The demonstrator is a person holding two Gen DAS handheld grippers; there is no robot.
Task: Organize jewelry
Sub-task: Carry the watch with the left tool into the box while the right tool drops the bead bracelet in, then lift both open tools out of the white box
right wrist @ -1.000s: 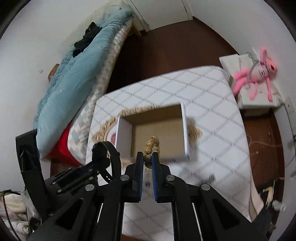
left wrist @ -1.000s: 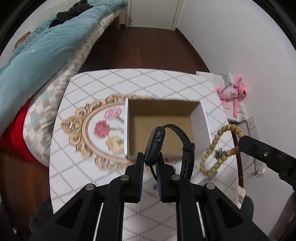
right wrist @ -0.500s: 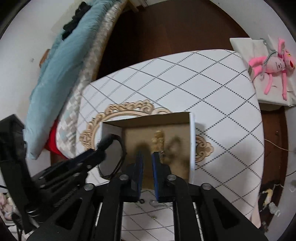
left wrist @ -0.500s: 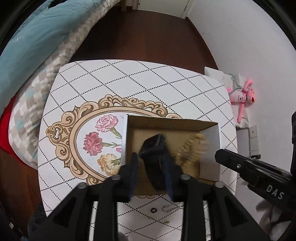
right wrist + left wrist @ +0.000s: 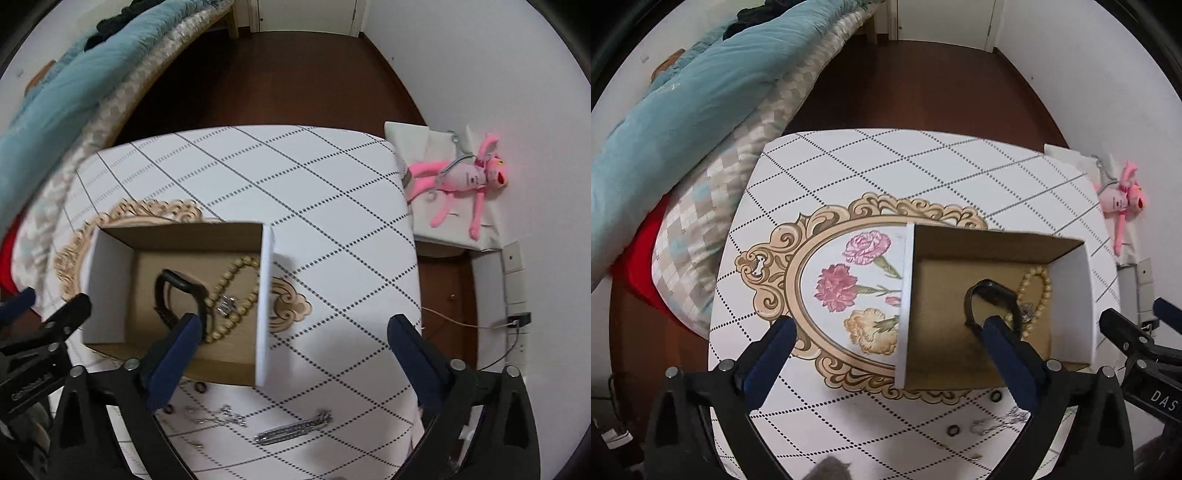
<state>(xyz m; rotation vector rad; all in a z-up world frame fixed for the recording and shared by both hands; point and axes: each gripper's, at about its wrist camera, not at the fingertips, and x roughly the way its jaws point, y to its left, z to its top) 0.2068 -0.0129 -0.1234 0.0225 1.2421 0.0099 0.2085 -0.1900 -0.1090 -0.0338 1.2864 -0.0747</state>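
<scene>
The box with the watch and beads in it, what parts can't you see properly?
- Black watch: lower strap hidden by the left gripper's finger, left wrist view.
- Bead bracelet: its metal charm is too small to identify, right wrist view.
- Small rings near the box: too tiny to tell apart.

Cardboard box open-topped, free entry from above; its walls block sideways approach. Inside, black smartwatch and bead bracelet fill the right half, left floor bare. Far tabletop clear. Near edge cluttered: silver chain, small rings just beside box front
</scene>
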